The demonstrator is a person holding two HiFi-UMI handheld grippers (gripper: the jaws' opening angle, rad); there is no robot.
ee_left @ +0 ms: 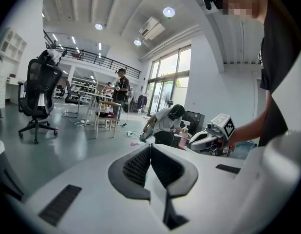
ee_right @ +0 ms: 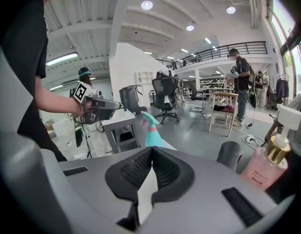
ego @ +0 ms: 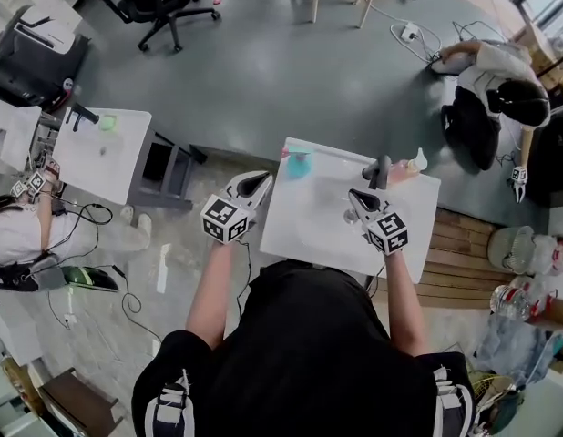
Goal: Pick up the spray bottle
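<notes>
Hovering at the tabletop (ego: pixel 327 230), left tongs (ego: pixel 261 184) and right tongs (ego: pixel 353 196) were both pinched shut, empty. Pre-grab stage; I'd guess one had to open around the teal spray bottle (ego: pixel 298 163) next.

Head view: overhead, steeply down on white table (ego: pixel 309 226). Gripper views: low, near level, facing the room; left shows right gripper (ee_left: pixel 192 139), right shows left gripper (ee_right: pixel 119 105).

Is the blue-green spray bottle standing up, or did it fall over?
Standing up. In the right gripper view the spray bottle rises straight with its nozzle on top, at the far corner of the white table.
</notes>
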